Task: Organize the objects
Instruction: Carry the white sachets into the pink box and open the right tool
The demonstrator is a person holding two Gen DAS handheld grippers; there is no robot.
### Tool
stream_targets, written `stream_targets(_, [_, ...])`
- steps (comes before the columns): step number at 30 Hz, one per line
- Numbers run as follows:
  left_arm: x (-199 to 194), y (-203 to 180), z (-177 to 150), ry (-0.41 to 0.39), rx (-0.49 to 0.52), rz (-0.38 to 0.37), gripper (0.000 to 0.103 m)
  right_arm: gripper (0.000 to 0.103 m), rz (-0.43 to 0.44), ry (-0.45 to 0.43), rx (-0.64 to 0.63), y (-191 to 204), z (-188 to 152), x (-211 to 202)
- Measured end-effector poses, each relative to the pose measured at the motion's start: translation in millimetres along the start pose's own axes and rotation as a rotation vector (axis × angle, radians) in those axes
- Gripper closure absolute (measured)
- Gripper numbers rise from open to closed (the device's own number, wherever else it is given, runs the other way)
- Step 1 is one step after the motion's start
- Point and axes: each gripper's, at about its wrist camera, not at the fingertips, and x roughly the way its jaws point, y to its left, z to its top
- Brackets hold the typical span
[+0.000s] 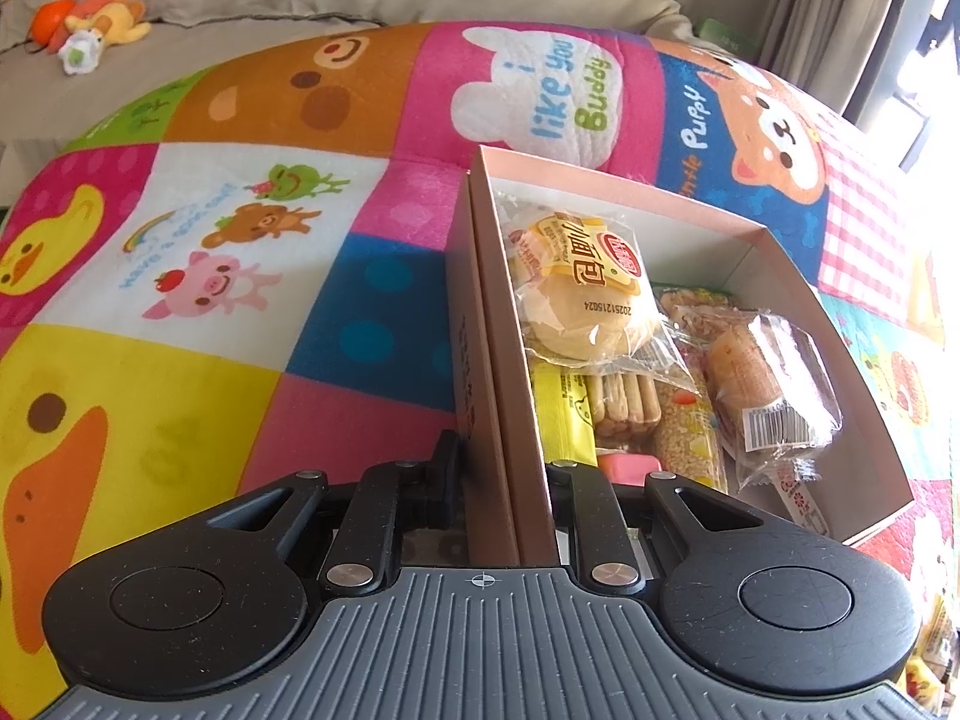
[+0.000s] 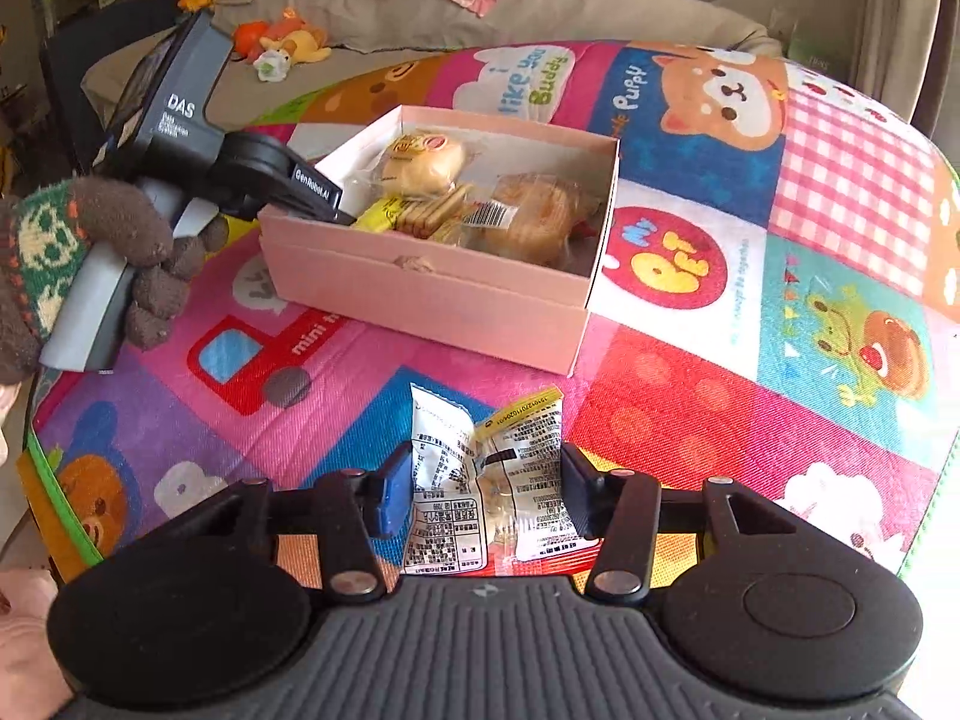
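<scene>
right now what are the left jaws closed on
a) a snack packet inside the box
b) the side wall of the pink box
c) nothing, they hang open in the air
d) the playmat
b: in the left wrist view the left gripper has one finger outside and one inside the open pink cardboard box, pinching its side wall, and the right wrist view shows it at the box's left edge.

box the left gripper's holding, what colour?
Pale pink box, white inside; clearest in the right wrist view.
</scene>
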Motion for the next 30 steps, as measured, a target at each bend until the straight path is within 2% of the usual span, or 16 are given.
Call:
stream_targets(10, [0, 2, -1, -0.009, -0.006, -0.01, 0.082, 0.053, 0.068, -0.014, 0.063, -6, 45, -22])
stream_targets(17, [0, 2, 0, -0.008, 0.0, -0.017, 0.081, 0.053, 0.064, -0.17, 0.108, -14, 122, -29])
stream_targets(19, [0, 2, 0, -0.007, 0.002, -0.019, 0.081, 0.053, 0.04, -0.212, 0.132, -17, 150, -20])
stream_targets(24, [0, 2, -1, -0.007, 0.01, -0.022, 0.081, 0.053, 0.01, -0.251, 0.183, -22, 200, 16])
stream_targets(30, [-1, 4, -1, -0.007, 0.011, -0.03, 0.081, 0.048, -0.001, -0.201, 0.291, -40, 219, 68])
